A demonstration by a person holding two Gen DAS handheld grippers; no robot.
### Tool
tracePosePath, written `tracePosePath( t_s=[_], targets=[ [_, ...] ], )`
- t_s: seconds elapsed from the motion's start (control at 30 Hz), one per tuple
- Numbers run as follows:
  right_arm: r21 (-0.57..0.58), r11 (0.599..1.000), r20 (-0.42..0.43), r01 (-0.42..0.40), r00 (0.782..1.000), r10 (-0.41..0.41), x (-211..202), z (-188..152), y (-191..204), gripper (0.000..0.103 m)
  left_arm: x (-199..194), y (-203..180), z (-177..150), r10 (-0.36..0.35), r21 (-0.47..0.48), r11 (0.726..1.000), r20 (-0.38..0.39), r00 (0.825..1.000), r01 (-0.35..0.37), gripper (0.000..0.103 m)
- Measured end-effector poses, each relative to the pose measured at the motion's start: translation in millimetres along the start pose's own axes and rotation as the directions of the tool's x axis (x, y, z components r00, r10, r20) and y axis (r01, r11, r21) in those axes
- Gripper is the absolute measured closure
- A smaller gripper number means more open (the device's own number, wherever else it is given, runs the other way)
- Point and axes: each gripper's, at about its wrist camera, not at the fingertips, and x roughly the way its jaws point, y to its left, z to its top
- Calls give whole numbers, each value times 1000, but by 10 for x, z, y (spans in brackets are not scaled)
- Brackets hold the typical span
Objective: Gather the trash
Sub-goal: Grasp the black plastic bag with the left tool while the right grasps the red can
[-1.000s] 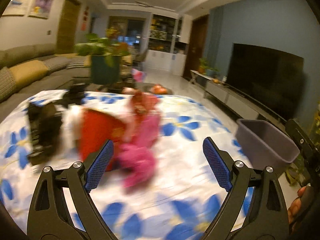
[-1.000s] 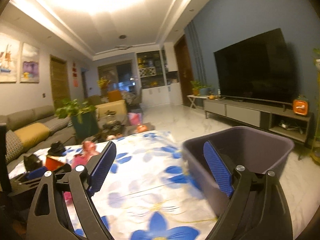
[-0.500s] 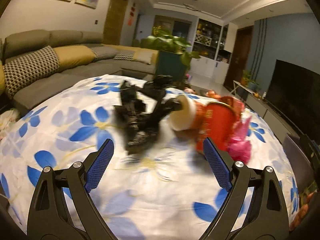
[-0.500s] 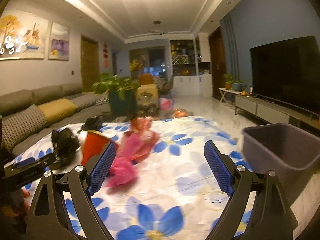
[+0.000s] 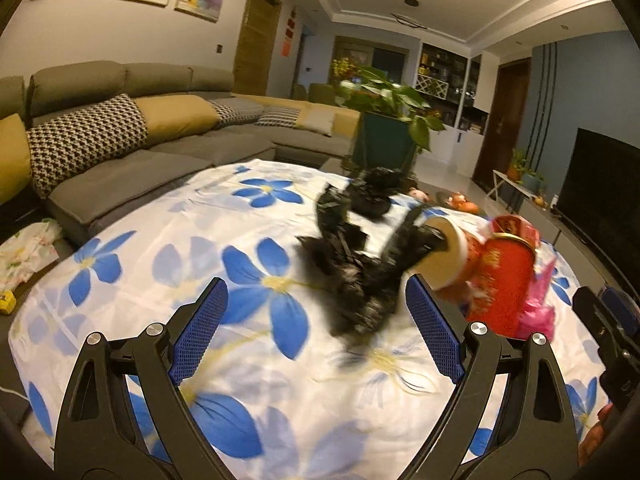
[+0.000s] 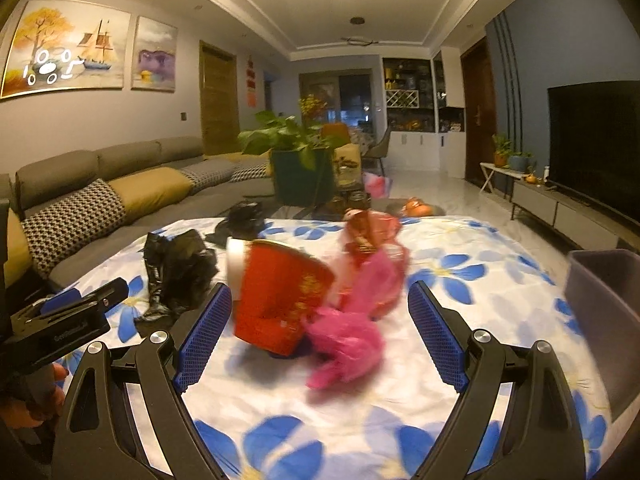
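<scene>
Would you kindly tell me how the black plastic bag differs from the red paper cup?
The black plastic bag is dark, crumpled and shapeless; the red paper cup is bright, rigid and tipped on its side. The bag lies left of the cup. Both rest on the floral cloth, ungrasped.

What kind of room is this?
Most likely a home living room: a long sofa with cushions, a big TV on a low cabinet, and paintings on the wall.

Ahead of my left fingers [image 5: 434, 334], nearer the right one, a crumpled black plastic bag [image 5: 356, 264] lies blurred. Between my right fingers [image 6: 204, 336] a red paper cup [image 6: 280, 296] lies tipped on its side, white rim away from me, with a crumpled pink bag [image 6: 344, 344] touching its right side.
</scene>
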Motion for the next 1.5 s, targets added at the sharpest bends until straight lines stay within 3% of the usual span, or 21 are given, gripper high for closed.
tracePosePath(
  t_s=[0.23, 0.73, 1.0, 1.2, 1.3, 1.4, 1.5],
  targets=[
    [1, 1000, -52, -3, 999, 3, 337, 59, 181, 16, 73, 224, 94, 41, -15, 999, 11, 999, -41, 14],
    [-20, 998, -204, 66, 976, -68, 852, 22, 261, 34, 264, 123, 54, -34, 64, 997, -44, 998, 36, 14],
    [4, 999, -199, 35, 979, -34, 777, 43, 182, 41, 348, 11, 30, -79, 103, 991, -91, 993, 88, 14],
    [1, 1000, -143, 20, 990, -20, 544, 62, 143, 42, 490, -111, 76, -120, 97, 986, -134, 984, 133, 14],
    [3, 1000, -107, 10, 994, -10, 366, 80, 97, 42, 620, -181, 63, -133, 101, 983, -183, 974, 153, 23],
    [7, 1000, -72, -1, 997, 2, 180, 88, 50, 42, 740, -246, 26, -132, 115, 980, -239, 962, 163, 38],
    [17, 1000, -48, -7, 999, 8, 25, 91, 1, 42, 839, -258, -29, -146, 102, 978, -294, 945, 183, 62]
  ],
)
